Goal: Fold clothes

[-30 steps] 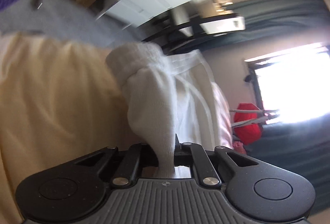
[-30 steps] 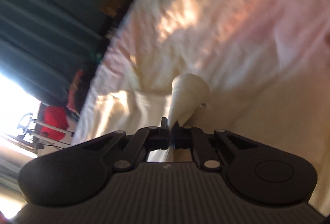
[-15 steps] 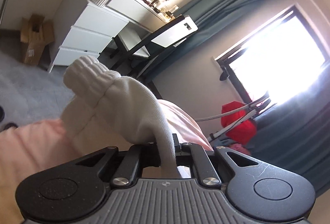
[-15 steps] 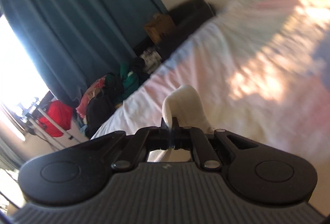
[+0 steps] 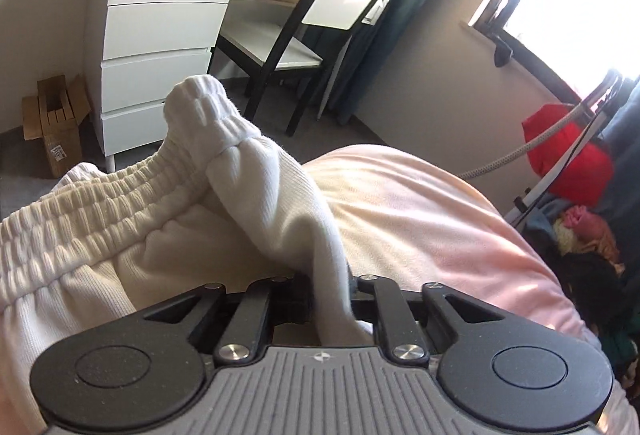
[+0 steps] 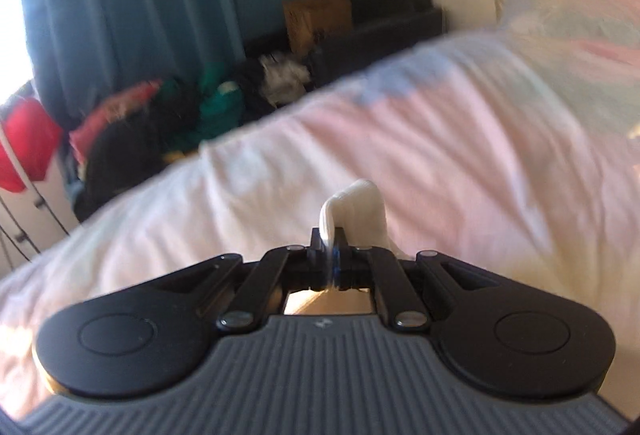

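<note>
1. Clothes on hand here come down to one white ribbed garment [image 5: 132, 235] with an elastic waistband; it lies bunched on the bed [image 5: 420, 203], toward the bed edge that faces the white drawers [image 5: 156, 67] and the chair [image 5: 320, 15].
2. Left tongs [image 5: 330, 289] are closed on a raised part of that garment; the cloth climbs from the pinch to a ribbed cuff-like end standing above the waistband. Holding it high likely keeps this end free of the rest, so it can be carried across and laid down flat.
3. Right tongs [image 6: 330, 255] are pinched on a thin white strip of fabric [image 6: 356, 211], which folds over just above the tips. Whether it is another corner of the same garment cannot be told from this view, though colour and weave suggest it.
4. Two grips on two ends would fit spreading the cloth taut before a fold or bringing one end over the other; the pictures do not settle which.
5. Pink bedding lies beneath both tongs, a soft carrier, so any layer set down may wrinkle unless the cloth is kept under light tension.
6. Blur in the right view hides finer detail of the bedding.
</note>
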{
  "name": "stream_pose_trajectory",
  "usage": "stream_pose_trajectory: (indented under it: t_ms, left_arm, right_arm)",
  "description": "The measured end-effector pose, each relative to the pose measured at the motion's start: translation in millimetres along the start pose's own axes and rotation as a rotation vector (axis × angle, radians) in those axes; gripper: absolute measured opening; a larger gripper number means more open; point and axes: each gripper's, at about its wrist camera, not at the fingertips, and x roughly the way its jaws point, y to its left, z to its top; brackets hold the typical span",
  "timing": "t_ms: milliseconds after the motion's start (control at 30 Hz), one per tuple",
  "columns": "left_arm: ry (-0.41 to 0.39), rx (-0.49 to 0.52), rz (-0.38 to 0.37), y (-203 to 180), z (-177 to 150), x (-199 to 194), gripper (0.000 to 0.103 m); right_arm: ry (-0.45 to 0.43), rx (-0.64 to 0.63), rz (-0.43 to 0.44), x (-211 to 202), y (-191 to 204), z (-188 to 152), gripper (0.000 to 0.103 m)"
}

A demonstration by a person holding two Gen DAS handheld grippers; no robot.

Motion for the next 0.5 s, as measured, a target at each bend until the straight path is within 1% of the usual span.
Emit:
stream_pose_trajectory:
  t_ms: [67, 100, 133, 167, 200, 233, 267, 300, 367, 500]
  left_arm:
    - [0.015, 0.009, -0.03, 6.9, -1.1, -1.2, 0.018]
    - [0.024, 0.006, -0.053, 11.0, -1.2, -3.9, 0.021]
    - [0.025, 0.007, -0.077, 16.5, -1.8, -10.4, 0.035]
    - [0.025, 0.008, -0.101, 22.1, -2.3, -17.0, 0.047]
    - [0.025, 0.009, -0.125, 27.7, -2.8, -23.6, 0.051]
    - [0.009, 0.013, -0.143, 35.8, -6.5, -39.3, 0.058]
    - [0.001, 0.007, -0.157, 43.6, -8.9, -50.3, 0.063]
    - [-0.007, 0.001, -0.171, 51.5, -11.3, -61.2, 0.065]
    - [-0.008, -0.036, -0.21, 70.8, -16.3, -83.0, 0.066]
    - [0.01, -0.126, -0.218, 111.5, -39.4, -122.9, 0.066]
  right_arm:
    - [-0.002, 0.042, 0.036, -13.7, -14.3, -4.0, 0.011]
    - [-0.003, 0.063, 0.054, -20.5, -21.4, -5.9, 0.017]
    - [-0.004, 0.084, 0.073, -27.3, -28.5, -7.9, 0.027]
    - [-0.005, 0.105, 0.091, -34.2, -35.7, -9.9, 0.035]
    - [-0.006, 0.127, 0.109, -41.0, -42.8, -11.9, 0.054]
    - [-0.007, 0.148, 0.127, -47.8, -50.0, -13.9, 0.065]
    - [-0.008, 0.169, 0.145, -54.7, -57.1, -15.8, 0.069]
    - [-0.009, 0.19, 0.163, -61.5, -64.2, -17.8, 0.073]
    - [-0.01, 0.232, 0.2, -75.2, -78.5, -21.8, 0.073]
    - [-0.011, 0.322, 0.27, -103.5, -108.2, -31.5, 0.074]
